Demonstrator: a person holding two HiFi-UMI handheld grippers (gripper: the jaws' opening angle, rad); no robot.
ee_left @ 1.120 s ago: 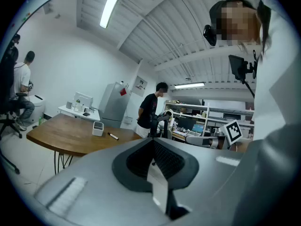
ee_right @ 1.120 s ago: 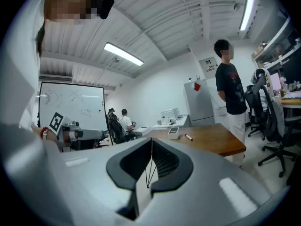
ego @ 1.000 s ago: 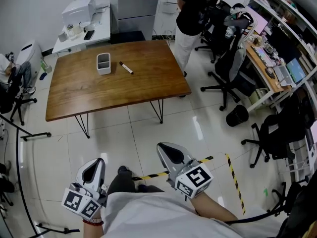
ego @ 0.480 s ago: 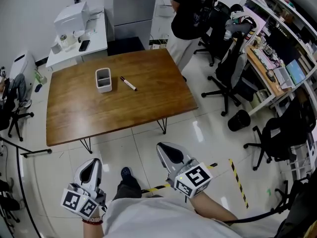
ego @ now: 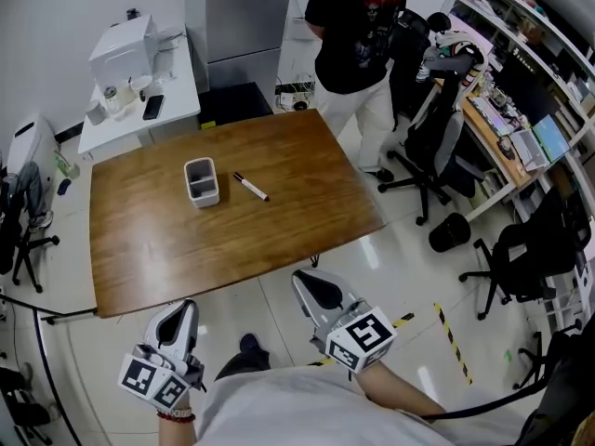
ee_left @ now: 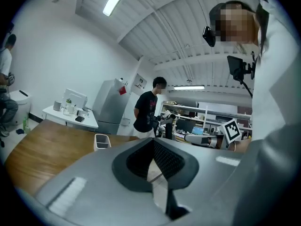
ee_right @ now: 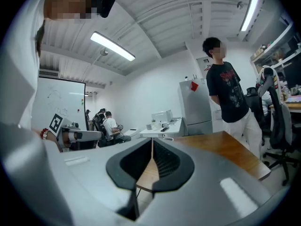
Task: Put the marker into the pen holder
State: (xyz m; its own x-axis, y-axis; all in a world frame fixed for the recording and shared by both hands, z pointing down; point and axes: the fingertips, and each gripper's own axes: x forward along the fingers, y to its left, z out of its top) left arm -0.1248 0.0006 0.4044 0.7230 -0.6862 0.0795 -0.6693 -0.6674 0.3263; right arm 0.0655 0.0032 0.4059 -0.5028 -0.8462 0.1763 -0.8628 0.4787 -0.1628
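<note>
Brown wood fills the middle of the head view: a tabletop (ego: 139, 240) with a white pen holder (ego: 202, 182) standing upright on it. The marker (ego: 250, 187) lies flat just to the holder's right, near it but not touching. The left tongs (ego: 181, 309) and right tongs (ego: 313, 284) are held low at the bottom of the view, over the pale tiled floor (ego: 400, 249) on the near side of the tabletop. Both are well apart from the marker and the holder. A person in a black shirt (ego: 353, 26) stands beyond the far corner, next to office chairs (ego: 437, 128).

In the left gripper view, the left tongs' jaws are pressed together at the tips with nothing between them. Past them the pen holder stands on the wood, and the standing person is behind it. The right tongs show at the right with their square-patterned cube.

In the right gripper view, the right tongs' jaws meet tip to tip and are empty. The tabletop stretches beyond them, with the standing person by its corner at the right. The left tongs show at the left edge.
</note>
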